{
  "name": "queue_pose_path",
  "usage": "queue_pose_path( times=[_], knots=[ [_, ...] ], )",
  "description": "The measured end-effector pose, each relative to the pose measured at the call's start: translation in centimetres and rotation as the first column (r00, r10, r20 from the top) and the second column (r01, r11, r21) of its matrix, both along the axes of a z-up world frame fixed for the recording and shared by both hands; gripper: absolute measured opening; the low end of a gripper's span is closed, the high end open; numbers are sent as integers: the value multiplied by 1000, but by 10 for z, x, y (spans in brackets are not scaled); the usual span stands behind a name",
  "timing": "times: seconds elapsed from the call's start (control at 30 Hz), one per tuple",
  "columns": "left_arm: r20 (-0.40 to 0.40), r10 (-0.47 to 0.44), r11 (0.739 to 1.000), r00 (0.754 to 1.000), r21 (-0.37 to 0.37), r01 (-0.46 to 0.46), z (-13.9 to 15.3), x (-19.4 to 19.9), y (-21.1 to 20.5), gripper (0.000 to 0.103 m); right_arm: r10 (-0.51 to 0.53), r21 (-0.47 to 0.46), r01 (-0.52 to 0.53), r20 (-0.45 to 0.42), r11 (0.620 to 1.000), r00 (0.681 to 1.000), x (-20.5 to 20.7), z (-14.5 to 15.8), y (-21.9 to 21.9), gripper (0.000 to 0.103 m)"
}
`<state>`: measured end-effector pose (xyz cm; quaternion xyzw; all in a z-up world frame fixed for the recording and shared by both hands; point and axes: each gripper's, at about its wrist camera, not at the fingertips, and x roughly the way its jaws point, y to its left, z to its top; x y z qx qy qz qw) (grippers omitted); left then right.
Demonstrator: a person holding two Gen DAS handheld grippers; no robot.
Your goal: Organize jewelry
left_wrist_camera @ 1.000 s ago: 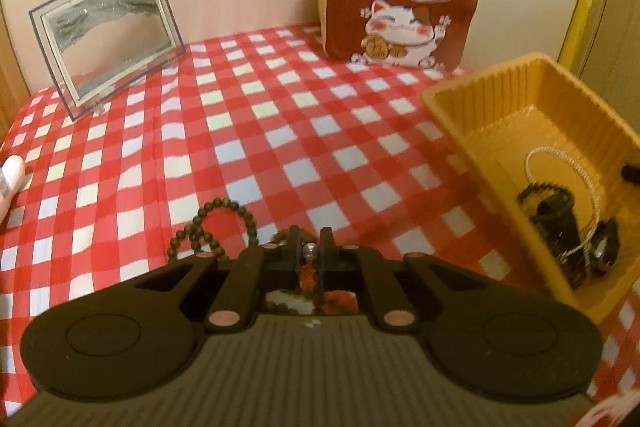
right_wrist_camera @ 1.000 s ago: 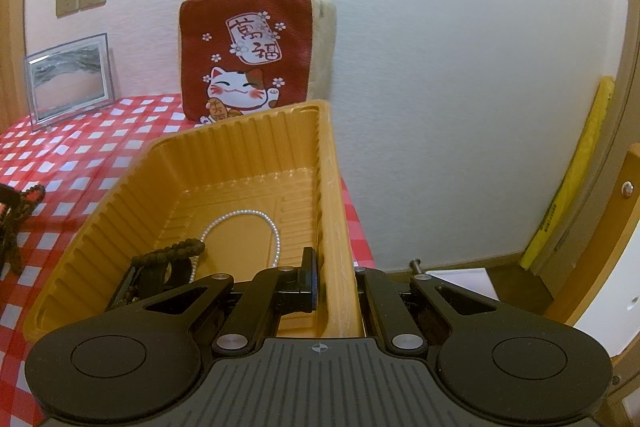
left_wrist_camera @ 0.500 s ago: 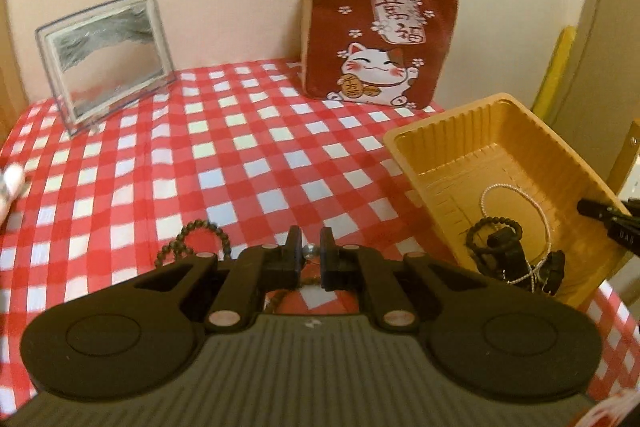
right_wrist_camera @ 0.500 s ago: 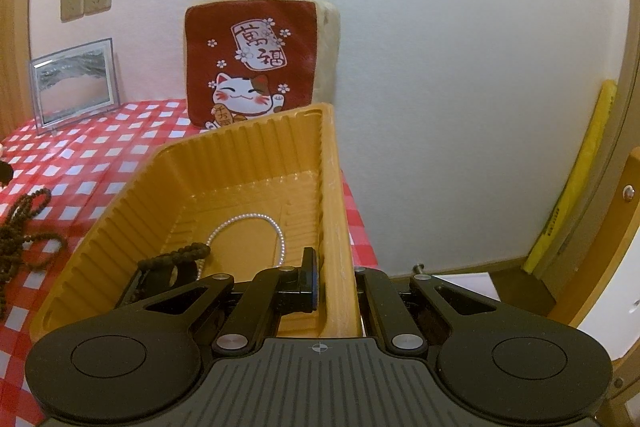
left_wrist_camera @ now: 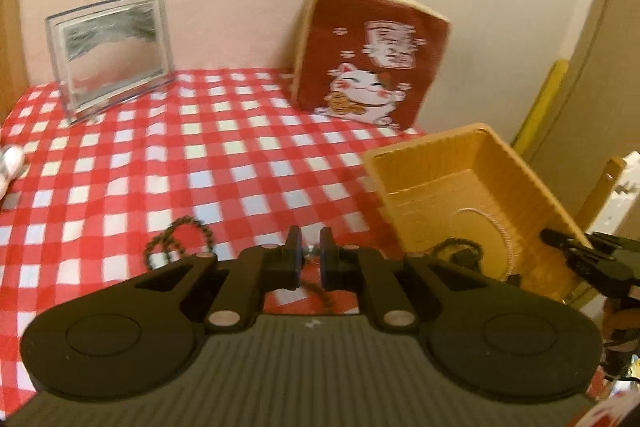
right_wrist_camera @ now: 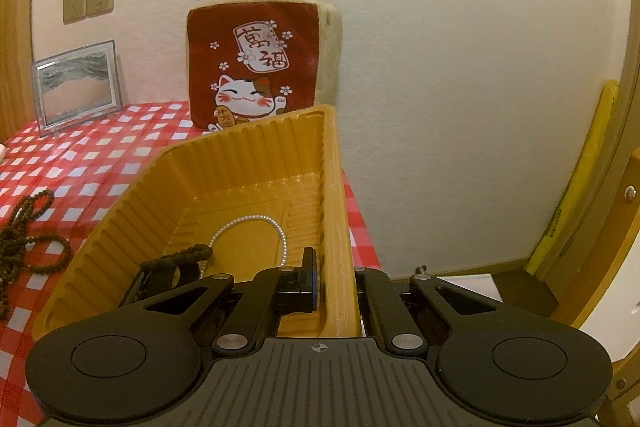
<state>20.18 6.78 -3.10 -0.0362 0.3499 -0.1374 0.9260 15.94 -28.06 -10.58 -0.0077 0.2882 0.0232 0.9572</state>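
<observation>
The dark bead string (left_wrist_camera: 188,239), with its metal bead pinched in the left tongs (left_wrist_camera: 310,259), trails over the checked desk (left_wrist_camera: 200,163). To the right, the yellow tray (right_wrist_camera: 240,167) holds a pearl strand (right_wrist_camera: 256,223) and dark beads (right_wrist_camera: 180,257). The right tongs (right_wrist_camera: 336,279) clamp its right wall. Far off stand a cat cushion (left_wrist_camera: 372,67) and a frame (left_wrist_camera: 112,47).

Parts going unseen

The left gripper (left_wrist_camera: 310,258) is covering the lower loops of the brown bead string (left_wrist_camera: 176,241); the picture edge is cutting that string off in the right wrist view; motion is blurring the cushion (left_wrist_camera: 370,55).
</observation>
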Motion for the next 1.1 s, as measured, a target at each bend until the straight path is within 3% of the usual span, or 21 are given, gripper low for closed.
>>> queue_pose_path(
  times=[0.23, 0.5, 0.9, 1.03, 1.1],
  knots=[
    [-17, -147, 988, 989, -59, 145, -2, 4, -58, 7, 0, 1, 0, 2, 1000, 1000, -1, 1, 1, 4],
    [-63, -254, 961, 965, -127, 244, -25, 16, -131, 7, 1, -2, -1, 7, 1000, 1000, -1, 3, 2, 4],
    [-191, -241, 968, 951, -116, 222, -53, 41, -176, 8, 7, -8, -7, 11, 1000, 1000, -2, 3, 3, 4],
    [-189, -228, 970, 955, -131, 205, -49, 41, -175, 21, 9, -5, -9, 7, 1000, 1000, -2, 2, 3, 4],
    [-186, -220, 971, 958, -137, 196, -46, 40, -173, 23, 10, -7, -10, 7, 1000, 1000, -2, 2, 4, 4]
  ],
)
